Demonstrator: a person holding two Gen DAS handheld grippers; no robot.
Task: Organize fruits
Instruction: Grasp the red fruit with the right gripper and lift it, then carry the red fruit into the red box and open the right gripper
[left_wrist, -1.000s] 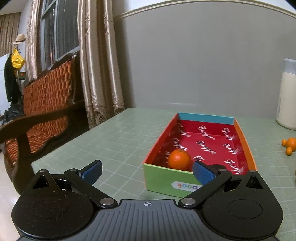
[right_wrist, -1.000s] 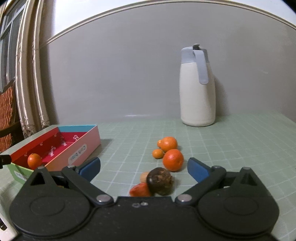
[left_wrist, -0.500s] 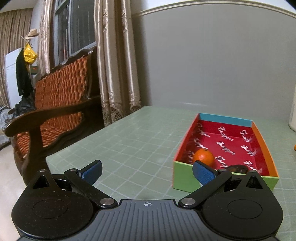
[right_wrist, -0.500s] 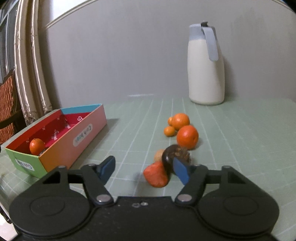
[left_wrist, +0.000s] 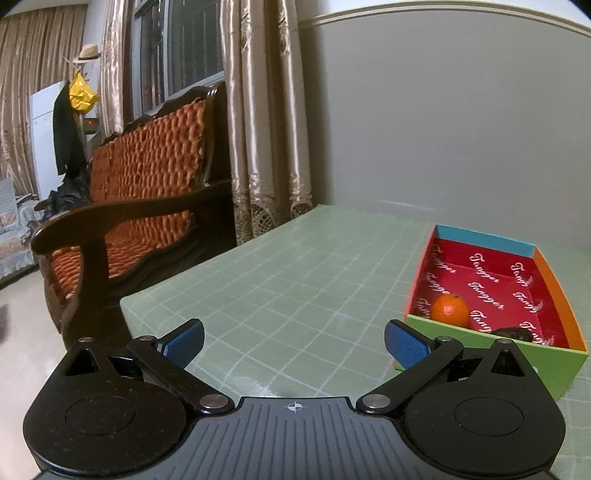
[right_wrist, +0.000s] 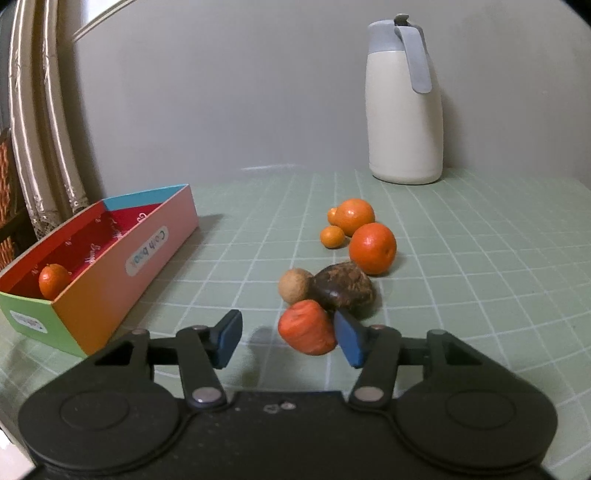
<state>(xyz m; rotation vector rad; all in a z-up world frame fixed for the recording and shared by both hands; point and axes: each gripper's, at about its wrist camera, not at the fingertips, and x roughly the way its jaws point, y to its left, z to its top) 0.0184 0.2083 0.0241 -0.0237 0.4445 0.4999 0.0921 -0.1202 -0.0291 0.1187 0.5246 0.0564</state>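
Observation:
A colourful cardboard box (left_wrist: 550, 360) with a red lining holds an orange (left_wrist: 449, 310) and a dark fruit (left_wrist: 513, 334). My left gripper (left_wrist: 293, 341) is open and empty, left of the box's near end. The box (right_wrist: 122, 280) and its orange (right_wrist: 54, 280) also show in the right wrist view. A pile of fruit lies on the table: a red-orange fruit (right_wrist: 308, 326), a dark brown fruit (right_wrist: 345, 288), a tan round fruit (right_wrist: 294, 284) and several oranges (right_wrist: 372, 248). My right gripper (right_wrist: 288, 341) is open, with its right finger touching the red-orange fruit.
A white thermos jug (right_wrist: 404, 107) stands at the back of the green gridded table (right_wrist: 461, 295). A wooden bench with orange cushions (left_wrist: 140, 192) and curtains (left_wrist: 266, 122) stand past the table's left edge (left_wrist: 127, 301).
My left gripper has swung left, so the box now sits at the right. My right gripper has moved down and forward to the fruit pile and its jaws have narrowed around the red-orange fruit.

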